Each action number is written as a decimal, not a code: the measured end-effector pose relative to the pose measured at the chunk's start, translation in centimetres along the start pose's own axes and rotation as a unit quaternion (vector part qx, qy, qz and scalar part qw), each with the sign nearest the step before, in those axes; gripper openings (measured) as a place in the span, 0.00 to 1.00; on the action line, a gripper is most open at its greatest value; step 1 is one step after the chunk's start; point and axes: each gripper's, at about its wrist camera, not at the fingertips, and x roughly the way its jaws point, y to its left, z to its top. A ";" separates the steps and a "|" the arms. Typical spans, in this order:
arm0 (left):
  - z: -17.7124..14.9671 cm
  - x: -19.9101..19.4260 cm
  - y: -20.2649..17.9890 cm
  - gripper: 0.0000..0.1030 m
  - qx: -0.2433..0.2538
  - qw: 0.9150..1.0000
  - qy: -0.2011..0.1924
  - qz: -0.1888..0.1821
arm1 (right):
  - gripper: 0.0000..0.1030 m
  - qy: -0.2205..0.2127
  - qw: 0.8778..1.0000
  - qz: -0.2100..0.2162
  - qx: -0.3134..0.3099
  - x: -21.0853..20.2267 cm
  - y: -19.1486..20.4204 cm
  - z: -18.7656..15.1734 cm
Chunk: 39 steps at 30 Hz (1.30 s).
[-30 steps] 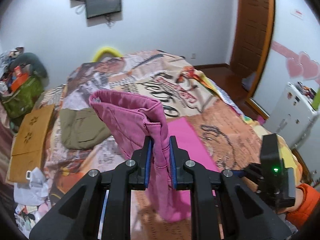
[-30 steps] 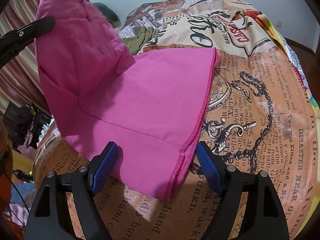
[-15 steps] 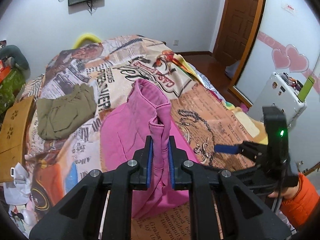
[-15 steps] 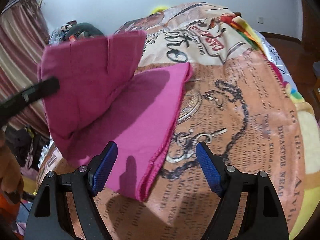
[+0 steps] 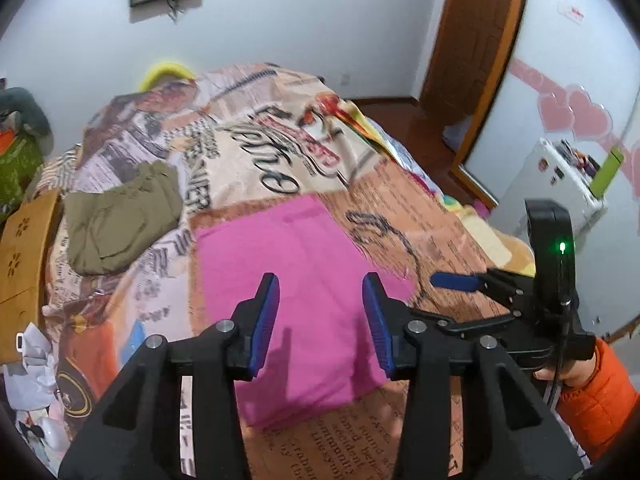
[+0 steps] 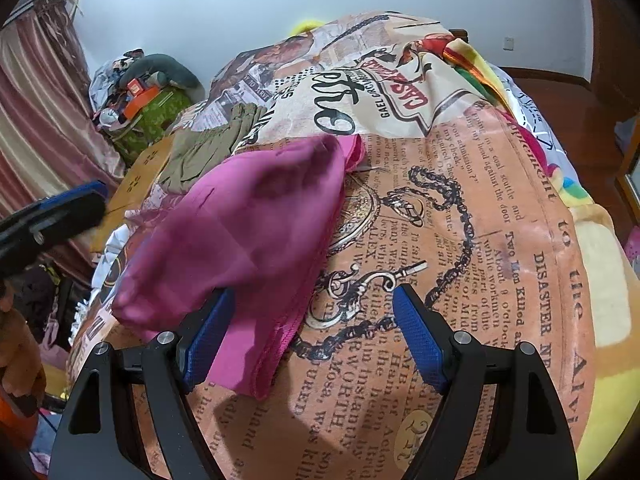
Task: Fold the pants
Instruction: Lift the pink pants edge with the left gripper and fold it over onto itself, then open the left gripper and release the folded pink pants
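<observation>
The pink pants [image 5: 296,276] lie folded on the newspaper-print bed cover [image 5: 400,200]. In the right wrist view the pink pants [image 6: 248,232] look blurred, their top layer still settling. My left gripper [image 5: 320,316] hangs over the near part of the pants with its jaws opening and no cloth pinched between the blue pads. My right gripper [image 6: 312,344] stands open just past the pants' right edge, above the bed cover, nothing between its pads; it shows in the left wrist view as the right gripper [image 5: 500,288], held by a hand in an orange sleeve.
Olive-green folded clothes [image 5: 120,220] lie on the bed to the left of the pants. A wooden board [image 5: 24,256] and clutter sit off the bed's left side. A white appliance [image 5: 560,184] and a wooden door [image 5: 472,40] stand at the right.
The left gripper held the raised pink cloth, carried it over and let go; the pants now lie flat on the bed. The right gripper stayed open and shifted slightly.
</observation>
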 end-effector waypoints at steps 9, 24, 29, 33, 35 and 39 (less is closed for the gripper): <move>2.3 1.7 4.3 0.59 -0.021 0.998 0.002 0.057 | 0.76 0.001 1.000 -0.004 0.009 0.0 -0.7 -0.3; 5.4 13.2 11.1 0.78 -0.029 0.986 0.111 0.119 | 0.76 -0.003 0.999 -0.033 0.028 -0.5 -3.0 -0.1; 4.4 18.1 12.0 0.79 -0.021 0.975 0.164 0.145 | 0.76 -0.002 0.999 -0.041 0.035 -0.5 -3.8 0.0; 3.6 19.1 12.7 0.87 -0.040 0.972 0.169 0.160 | 0.76 -0.003 0.998 -0.045 0.040 -0.4 -4.1 0.1; 3.3 19.1 12.8 0.89 -0.036 0.971 0.173 0.160 | 0.76 -0.004 0.998 -0.047 0.041 -0.3 -4.2 0.2; 2.1 18.4 13.1 0.89 -0.033 0.971 0.171 0.166 | 0.76 -0.009 0.998 -0.045 0.032 -0.7 -3.8 0.4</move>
